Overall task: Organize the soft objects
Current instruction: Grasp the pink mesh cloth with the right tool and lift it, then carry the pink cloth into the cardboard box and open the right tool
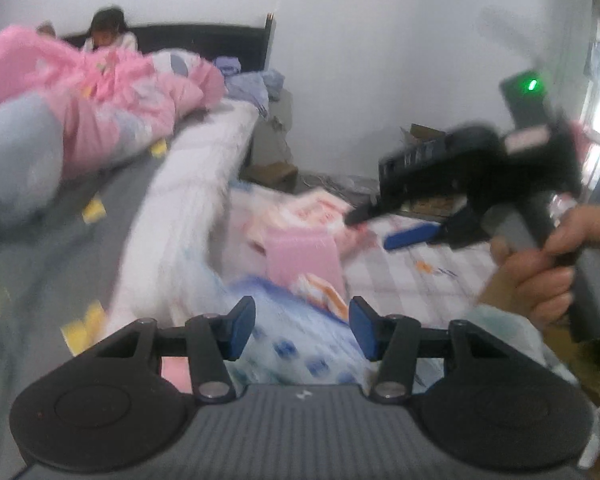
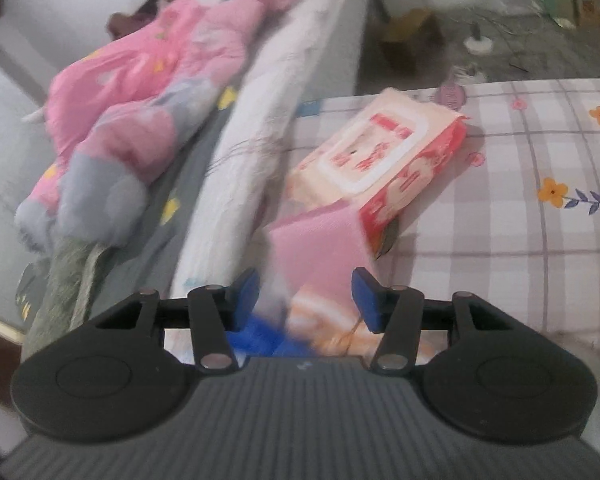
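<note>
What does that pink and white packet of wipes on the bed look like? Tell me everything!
The wipes packet is a soft, plump plastic pack, pale peach on top with red printed sides. A white-rimmed flap lid with red writing sits on its top face. It looks closed. It lies flat, turned at an angle, on the checked flowered sheet. A folded pink cloth rests against its near end. No gripper touches it.

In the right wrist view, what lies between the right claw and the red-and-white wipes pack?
A folded pink cloth lies there on the checked sheet, its far end against the wipes pack, its near end reaching the right claw.
</note>
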Motion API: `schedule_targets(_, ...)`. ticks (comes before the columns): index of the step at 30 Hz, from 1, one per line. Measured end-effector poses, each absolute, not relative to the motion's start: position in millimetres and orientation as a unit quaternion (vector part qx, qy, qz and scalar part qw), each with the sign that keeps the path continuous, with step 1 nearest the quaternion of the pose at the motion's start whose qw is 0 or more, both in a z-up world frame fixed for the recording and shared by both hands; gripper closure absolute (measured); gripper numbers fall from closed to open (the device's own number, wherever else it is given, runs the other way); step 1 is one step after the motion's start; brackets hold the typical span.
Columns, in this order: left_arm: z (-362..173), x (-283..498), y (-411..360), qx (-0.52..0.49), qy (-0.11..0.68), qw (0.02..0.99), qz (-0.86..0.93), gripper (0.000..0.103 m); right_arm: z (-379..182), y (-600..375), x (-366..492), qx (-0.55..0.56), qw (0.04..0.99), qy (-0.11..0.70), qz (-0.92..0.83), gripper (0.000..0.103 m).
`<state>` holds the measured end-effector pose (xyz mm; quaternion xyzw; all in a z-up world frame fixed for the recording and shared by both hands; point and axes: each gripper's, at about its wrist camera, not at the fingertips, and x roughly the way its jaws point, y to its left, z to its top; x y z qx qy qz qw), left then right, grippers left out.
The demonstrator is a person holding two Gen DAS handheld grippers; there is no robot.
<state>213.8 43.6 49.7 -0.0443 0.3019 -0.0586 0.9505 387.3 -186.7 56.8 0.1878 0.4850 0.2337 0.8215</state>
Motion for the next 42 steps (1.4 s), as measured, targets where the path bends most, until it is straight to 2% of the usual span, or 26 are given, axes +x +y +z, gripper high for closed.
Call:
schedule_targets(1, 55.9, 222.5, 45.3, -0.034, 0.301, 0.952, -0.053, 0.05, 51.2, -185.9, 394.4, 0.188, 0.818, 0.49, 0.236, 0.049)
schedule_targets(4, 65.0, 266.0, 49.5, -0.015, 0.334, 0.938, -0.086, 0.037, 37.6, -182.9, 415.4, 0.184, 0.81, 0.503, 0.239, 0.04)
schedule_targets(6, 60.1, 300.1, 48.0, 0.001, 0.375, 0.921, -0.106, 0.037, 32.8, -181.4, 424.7, 0.171, 0.813, 0.502, 0.241, 0.037)
schedule_targets(10, 40.5, 358.7, 39.5, 0.041, 0.439, 0.89, -0.113, 0.036, 21.5, -184.7, 440.8, 0.18, 0.805, 0.508, 0.247, 0.037)
schedule_targets(15, 11.9, 402.9, 26.8, 0.039, 0.51, 0.846, -0.152, 0.033, 0.0, -191.0, 459.4, 0.226, 0.782, 0.527, 0.245, 0.037)
schedule_targets(22, -25.8, 433.5, 14.8, 0.015, 0.57, 0.804, -0.168, 0.03, -34.5, -193.7, 478.9, 0.276, 0.748, 0.55, 0.248, 0.046)
schedule_targets(30, -33.9, 436.3, 7.2, 0.006, 0.577, 0.799, -0.168, 0.026, -44.0, -189.2, 484.0, 0.302, 0.728, 0.55, 0.277, 0.052)
schedule_targets(32, -33.9, 434.7, 4.4, 0.01, 0.575, 0.802, -0.165, 0.026, -43.9, -188.4, 483.8, 0.303, 0.728, 0.547, 0.282, 0.06)
schedule_targets(35, -30.0, 435.6, 2.4, 0.007, 0.571, 0.805, -0.161, 0.027, -40.8, -188.6, 482.1, 0.301, 0.733, 0.538, 0.286, 0.064)
schedule_targets(42, -10.2, 430.2, -3.5, 0.004, 0.543, 0.825, -0.155, 0.03, -21.5, -193.9, 477.9, 0.298, 0.75, 0.513, 0.293, 0.065)
